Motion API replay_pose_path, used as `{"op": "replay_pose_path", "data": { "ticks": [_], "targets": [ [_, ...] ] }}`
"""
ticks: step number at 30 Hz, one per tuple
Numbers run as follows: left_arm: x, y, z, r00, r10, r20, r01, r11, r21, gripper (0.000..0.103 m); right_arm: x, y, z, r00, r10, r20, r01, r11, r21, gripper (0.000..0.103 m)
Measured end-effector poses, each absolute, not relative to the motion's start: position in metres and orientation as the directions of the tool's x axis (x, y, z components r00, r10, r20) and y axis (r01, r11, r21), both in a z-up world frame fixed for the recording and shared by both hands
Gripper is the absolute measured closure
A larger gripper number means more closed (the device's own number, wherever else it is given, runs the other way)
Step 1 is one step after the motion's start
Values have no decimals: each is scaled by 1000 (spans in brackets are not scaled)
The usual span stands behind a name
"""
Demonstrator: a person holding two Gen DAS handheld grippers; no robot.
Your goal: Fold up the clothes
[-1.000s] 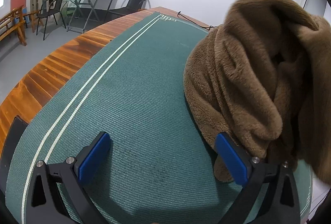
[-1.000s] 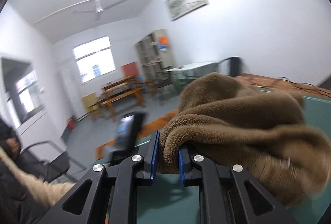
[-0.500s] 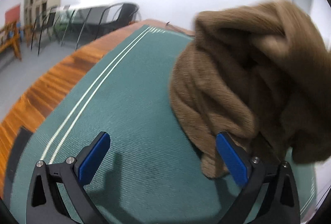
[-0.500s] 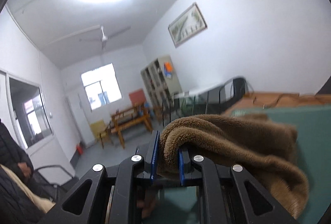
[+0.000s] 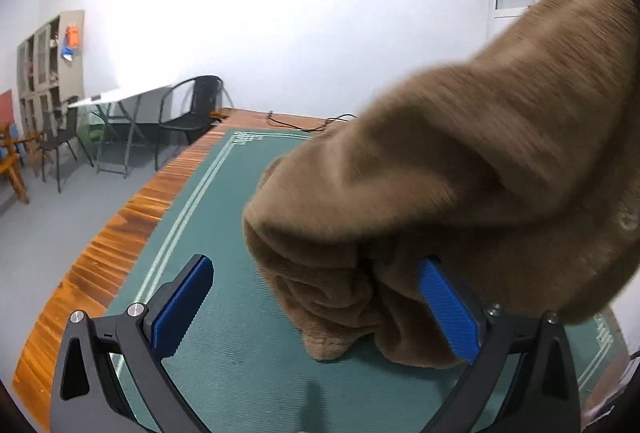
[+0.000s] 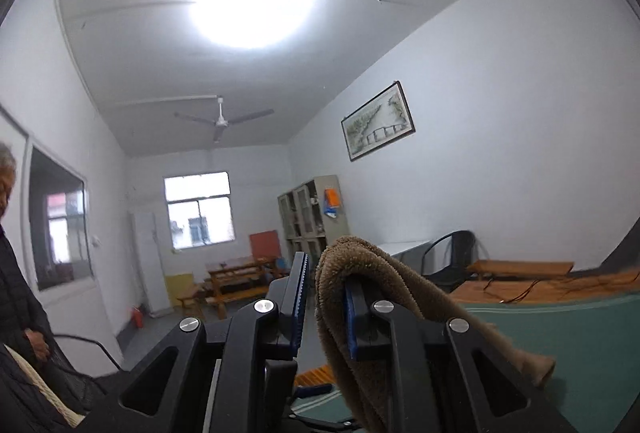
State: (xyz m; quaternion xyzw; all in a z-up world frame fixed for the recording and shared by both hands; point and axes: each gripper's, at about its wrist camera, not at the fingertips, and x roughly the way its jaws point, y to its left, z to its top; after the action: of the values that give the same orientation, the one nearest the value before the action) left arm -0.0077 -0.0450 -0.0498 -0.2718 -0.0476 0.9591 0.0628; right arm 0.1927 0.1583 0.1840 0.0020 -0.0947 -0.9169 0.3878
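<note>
My right gripper (image 6: 326, 307) pinches the brown fleece garment (image 5: 460, 201) above the green mat (image 5: 240, 313), my left gripper (image 5: 316, 307) spread wide.

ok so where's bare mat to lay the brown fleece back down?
Free: the green mat between its white double stripe and the brown fleece, running to the far corner; also the strip just ahead of the left tool. Crowded: the right half, where the fleece hangs and its lower folds touch the mat.
</note>
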Motion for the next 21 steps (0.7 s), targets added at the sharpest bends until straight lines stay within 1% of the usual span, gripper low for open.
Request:
{"op": "replay_pose_path", "data": {
  "ticks": [3,6,11,16,19,21],
  "targets": [
    [-7,-55,-62,-823,131,-553,-63,-988,-141,0,200,155,176,-709,-704,39,699,-695,166,85],
    [-4,-64,-71,-807,117,-579,-29,-987,-158,0,206,160,168,-702,-710,55,704,-682,197,85],
    [7,-72,-65,-825,54,-563,10,-994,-111,0,219,174,163,-677,-729,103,727,-640,251,85],
    [0,-73,-61,-832,29,-553,29,-995,-96,0,234,197,158,-667,-733,133,734,-616,286,85],
    [-10,-65,-65,-821,19,-571,27,-997,-73,0,241,208,150,-665,-736,128,732,-609,305,85],
    [-16,-58,-67,-819,18,-574,14,-999,-50,0,247,214,137,-658,-746,100,733,-605,312,85]
  ]
}}
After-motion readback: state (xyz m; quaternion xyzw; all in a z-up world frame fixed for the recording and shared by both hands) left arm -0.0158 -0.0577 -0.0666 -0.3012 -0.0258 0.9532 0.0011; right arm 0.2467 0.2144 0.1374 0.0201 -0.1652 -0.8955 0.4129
